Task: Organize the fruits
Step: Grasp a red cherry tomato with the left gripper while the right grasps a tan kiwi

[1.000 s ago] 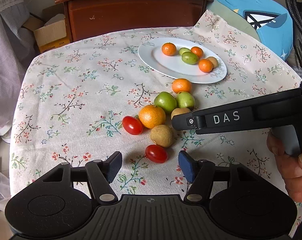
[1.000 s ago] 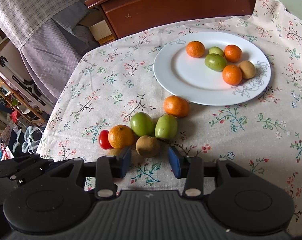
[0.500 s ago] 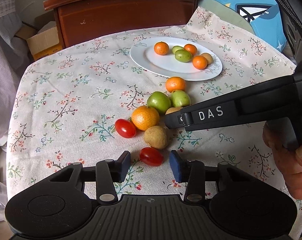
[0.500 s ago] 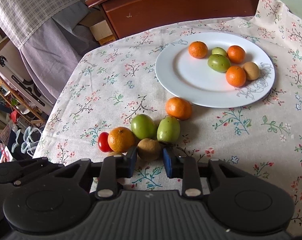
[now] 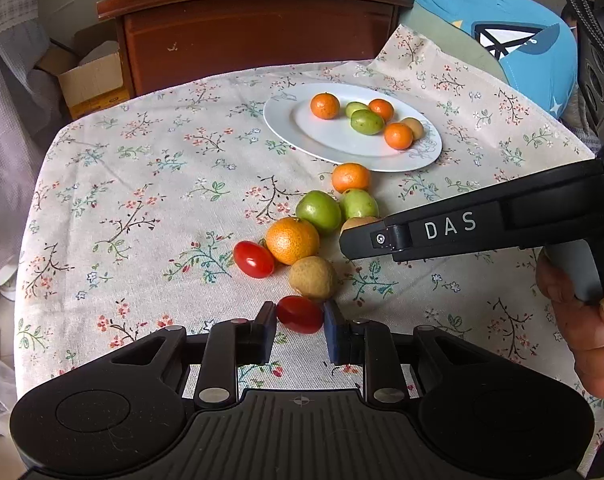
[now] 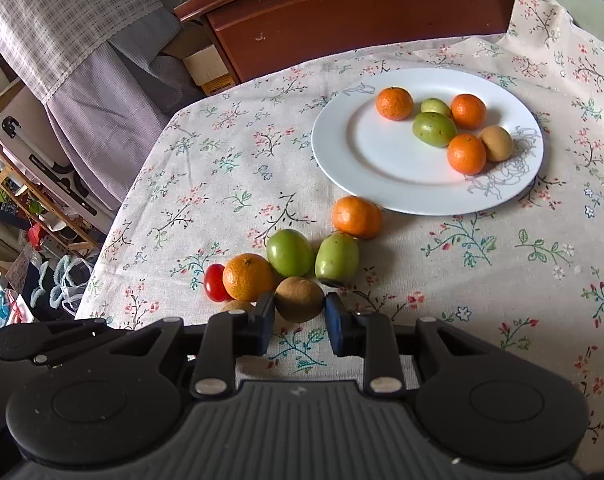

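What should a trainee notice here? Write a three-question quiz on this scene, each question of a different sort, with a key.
1. True or false: the left gripper is shut on a cherry tomato.
2. What is clamped in the right gripper? A. a green fruit; B. a brown round fruit; C. a mandarin.
3. How many mandarins lie on the white plate?

Key:
1. True. Its jaws have just been closing, and the pads now press on the tomato.
2. B.
3. Three.
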